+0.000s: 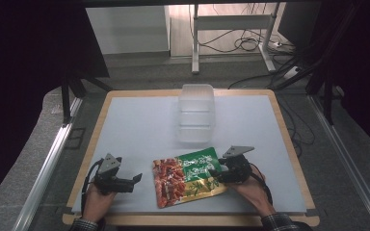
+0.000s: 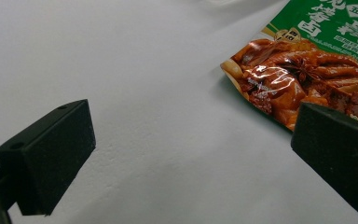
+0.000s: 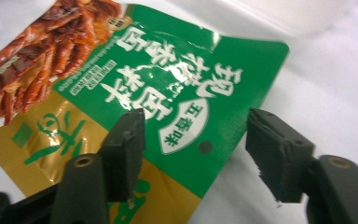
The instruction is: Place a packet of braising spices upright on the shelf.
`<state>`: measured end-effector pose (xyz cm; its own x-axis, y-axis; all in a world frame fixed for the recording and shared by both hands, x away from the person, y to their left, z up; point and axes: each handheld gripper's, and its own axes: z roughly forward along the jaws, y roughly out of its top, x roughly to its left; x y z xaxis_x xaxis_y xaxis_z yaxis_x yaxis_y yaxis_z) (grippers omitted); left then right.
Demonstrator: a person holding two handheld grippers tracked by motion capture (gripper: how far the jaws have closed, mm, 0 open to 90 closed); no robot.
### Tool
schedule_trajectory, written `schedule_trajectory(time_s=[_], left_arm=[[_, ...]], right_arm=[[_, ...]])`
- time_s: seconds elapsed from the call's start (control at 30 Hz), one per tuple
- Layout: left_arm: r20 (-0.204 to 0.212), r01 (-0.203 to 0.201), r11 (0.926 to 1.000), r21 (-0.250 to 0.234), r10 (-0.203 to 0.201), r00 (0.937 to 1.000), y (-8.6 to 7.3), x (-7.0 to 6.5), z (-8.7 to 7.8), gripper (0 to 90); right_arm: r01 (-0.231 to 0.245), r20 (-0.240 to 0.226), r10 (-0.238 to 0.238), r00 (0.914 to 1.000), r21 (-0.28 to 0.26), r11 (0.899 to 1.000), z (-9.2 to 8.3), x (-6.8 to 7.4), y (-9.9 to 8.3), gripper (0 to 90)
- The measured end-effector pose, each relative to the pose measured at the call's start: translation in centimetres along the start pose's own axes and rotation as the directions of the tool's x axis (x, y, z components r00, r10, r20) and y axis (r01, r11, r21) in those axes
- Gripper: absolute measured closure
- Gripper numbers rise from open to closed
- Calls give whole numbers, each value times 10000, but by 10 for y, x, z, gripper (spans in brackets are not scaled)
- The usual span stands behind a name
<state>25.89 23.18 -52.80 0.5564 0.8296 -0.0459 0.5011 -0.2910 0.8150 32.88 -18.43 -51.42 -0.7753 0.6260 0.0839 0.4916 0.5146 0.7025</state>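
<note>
A food packet (image 1: pixel 185 178), green and gold with a picture of red-brown meat, lies flat near the front edge of the white table mat (image 1: pixel 135 125). My right gripper (image 1: pixel 215 174) is at the packet's right end. In the right gripper view one jaw stands over the green print of the packet (image 3: pixel 168 79) and the other beyond its edge, with gaps on both sides; the right gripper (image 3: pixel 196 140) is open around that edge. My left gripper (image 1: pixel 136 180) rests left of the packet, open, with bare mat between its jaws (image 2: pixel 191 158). The packet's meat-printed corner (image 2: pixel 298 79) lies by its right jaw.
A clear plastic container (image 1: pixel 196 113) stands behind the packet, toward the table's far middle, and its blurred rim (image 3: pixel 307 14) is at the top of the right gripper view. The mat has a wooden border (image 1: pixel 289 144). A desk frame and cables lie on the floor beyond.
</note>
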Motion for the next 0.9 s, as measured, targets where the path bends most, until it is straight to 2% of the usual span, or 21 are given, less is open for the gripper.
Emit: schedule_trajectory(time_s=[0.1,0.2,0.3,0.33,0.37,0.4,0.47,0.5,0.57,0.6,0.63,0.67,0.73,0.83,0.9], left_arm=[[1,16,10000,-8,-16,10000,0,0,0,0],[-5,-24,10000,22,24,10000,0,0,0,0],[-2,-32,10000,28,32,10000,0,0,1,0],[-2,-32,10000,28,32,10000,0,0,1,0],[-21,-39,10000,37,39,10000,0,0,1,0],[-21,-39,10000,37,39,10000,0,0,1,0],[-25,-41,10000,31,41,10000,0,-1,1,0],[-38,-50,10000,45,50,10000,0,-1,1,0],[-45,-53,10000,49,53,10000,0,-1,1,0],[-45,-53,10000,49,53,10000,0,-1,1,0],[-50,-54,10000,54,54,10000,0,-1,1,0],[-50,-54,10000,54,54,10000,0,-1,1,0],[-66,-59,10000,52,59,10000,0,-1,1,0],[-85,-69,10000,65,69,9999,0,-1,1,0],[-93,-73,10000,58,74,9999,0,-1,0,0]], right_arm=[[-287,53,287,9996,120,9995,2,-4,-2,350],[-463,-182,469,9987,324,9984,6,-4,-3,351],[-220,-378,234,9990,372,9991,9,1,-2,431],[-220,-378,234,9990,372,9991,9,1,-2,431],[148,-415,-134,9990,350,9993,9,5,0,496],[148,-415,-134,9990,350,9993,9,5,0,496],[614,-225,-608,9979,278,9977,9,10,3,552],[990,-57,-989,9951,92,9950,8,14,6,623],[1247,147,-1246,9921,-24,9922,7,17,9,667],[1247,147,-1246,9921,-24,9922,7,17,9,667],[1318,226,-1318,9910,29,9913,9,18,10,722],[1318,226,-1318,9910,29,9913,9,18,10,722],[1196,121,-1198,9927,195,9926,12,18,12,798],[1222,151,-1223,9924,45,9925,11,20,16,877],[1387,228,-1388,9901,41,9903,11,23,18,890]])
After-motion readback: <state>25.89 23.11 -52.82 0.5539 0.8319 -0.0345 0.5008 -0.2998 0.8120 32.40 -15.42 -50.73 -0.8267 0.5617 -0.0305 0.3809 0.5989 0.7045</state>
